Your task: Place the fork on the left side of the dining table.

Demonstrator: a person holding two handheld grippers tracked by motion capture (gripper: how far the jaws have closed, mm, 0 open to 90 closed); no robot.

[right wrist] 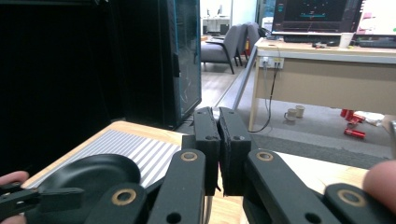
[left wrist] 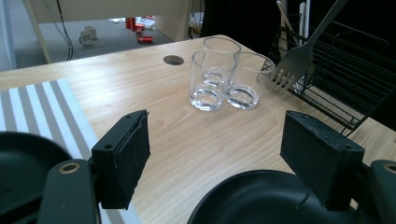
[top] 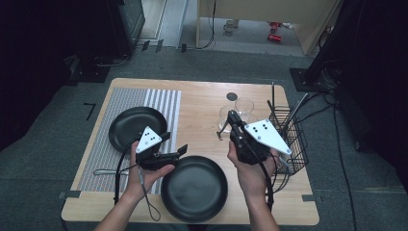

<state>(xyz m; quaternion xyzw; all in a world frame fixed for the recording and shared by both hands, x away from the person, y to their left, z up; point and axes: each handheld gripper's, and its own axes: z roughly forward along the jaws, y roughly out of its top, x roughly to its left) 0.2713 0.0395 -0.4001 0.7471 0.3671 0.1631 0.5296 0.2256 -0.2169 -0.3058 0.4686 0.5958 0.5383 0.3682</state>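
Right claw [top: 231, 116] pressed together on the fork [top: 222, 129], tines dangling just this side of the glasses [top: 239, 109], over the far right of the table [top: 202, 96]. Left claw [top: 175, 143] spread wide with nothing between the pads, hovering between the far plate [top: 126, 126] on the mat [top: 163, 98] and the near plate [top: 195, 190]. Looks like a place-setting run, with the fork bound for a spot beside a plate. Best taken slowly: swing clear of the glasses, come down low and lay the handle flat on the wood just beside the rim, not on it. Only then part the pads. Worth keeping the left claw out of that path too. Now the murky bits. From the right gripper view, just two pads squeezed together, fork barely a sliver beneath them. From the left gripper view, fork handle cut off at the top edge, grip out of sight. Some utensil lying on the mat's near left, too small to call spoon or fork. Rack [top: 293, 144] on the right dark, contents hard to sort.
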